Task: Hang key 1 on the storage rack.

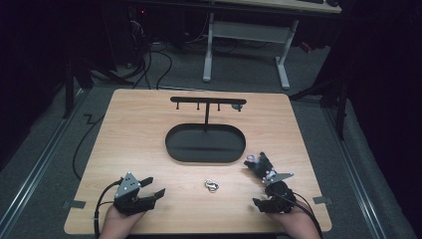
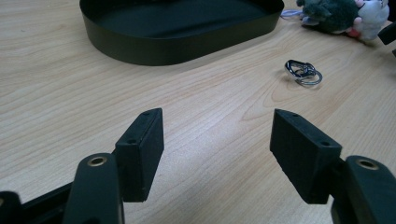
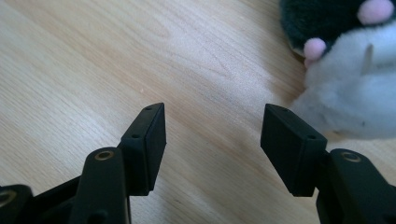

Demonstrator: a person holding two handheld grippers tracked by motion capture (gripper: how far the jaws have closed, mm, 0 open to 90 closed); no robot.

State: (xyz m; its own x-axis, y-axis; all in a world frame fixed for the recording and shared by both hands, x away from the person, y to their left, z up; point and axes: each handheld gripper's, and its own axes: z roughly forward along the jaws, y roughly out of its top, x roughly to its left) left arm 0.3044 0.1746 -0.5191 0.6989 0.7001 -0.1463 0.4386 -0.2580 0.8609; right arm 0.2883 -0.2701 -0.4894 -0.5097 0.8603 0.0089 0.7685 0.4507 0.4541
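Observation:
A small metal key ring [image 1: 211,185] [image 2: 302,73] lies on the wooden table between my two grippers. A dark grey and white plush toy [image 1: 259,164] [image 2: 345,14] [image 3: 345,70] with pink spots lies right of the black oval tray [image 1: 171,144] [image 2: 177,46]. My left gripper [image 1: 155,185] [image 2: 217,126] rests at the front left, open, with bare table between its jaws. My right gripper [image 1: 261,191] [image 3: 215,121] is at the front right, just short of the plush toy, open and holding nothing; the toy sits up and to the right of its jaws.
A black T-shaped rack [image 1: 207,100] with small hooks rises from the tray's far side. The table's front edge is close behind both hands. Beyond the table are cables on the floor and a white desk frame [image 1: 246,32].

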